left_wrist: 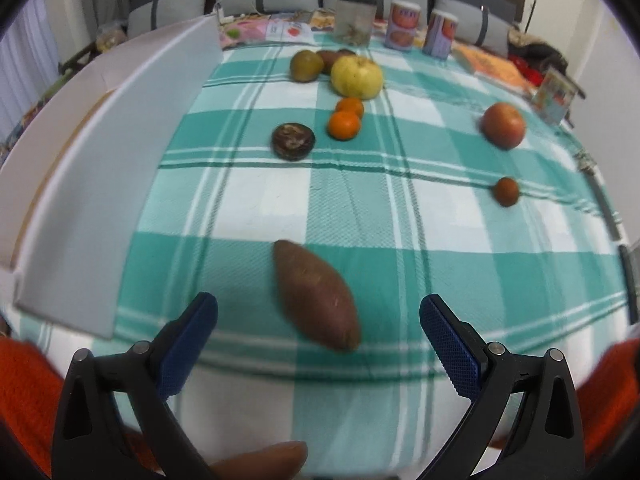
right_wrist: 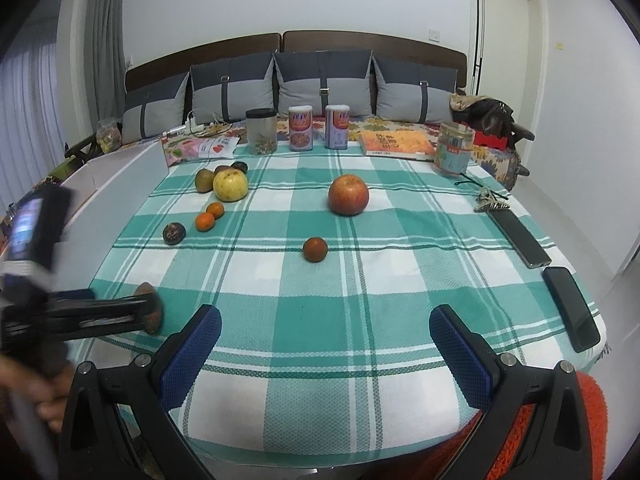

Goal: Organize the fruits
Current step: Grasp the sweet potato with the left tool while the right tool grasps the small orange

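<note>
From the left wrist camera, the left gripper (left_wrist: 318, 312) hangs low over the desk (left_wrist: 500, 280) with its jaws spread wide and nothing between the pads. Just ahead of them, lying flat on the green checked cloth, is a sweet potato (left_wrist: 316, 294), its long axis running diagonally across the opening. Further back sit a dark round fruit (left_wrist: 293, 141), two tangerines (left_wrist: 345, 118), a yellow apple (left_wrist: 357, 77) with brownish fruit behind it, a red apple (left_wrist: 503, 125) and a small reddish fruit (left_wrist: 506, 191). A white box wall (left_wrist: 120, 152) stands along the left edge.

The sweet potato looks firm and dense, with a dull skin that should not slip; its tapered ends would likely squirt out of a pinch, so the thick middle, taken across the short axis, seems the best hold. That would probably call for turning the jaws square to it.

From the right wrist camera, the right gripper (right_wrist: 326, 332) is also wide open and empty, held over the near edge of the desk, well apart from any fruit. The left gripper shows blurred at the left, partly covering the sweet potato (right_wrist: 150, 312). The red apple (right_wrist: 348, 194) and small reddish fruit (right_wrist: 315, 249) lie ahead in open cloth.
</note>
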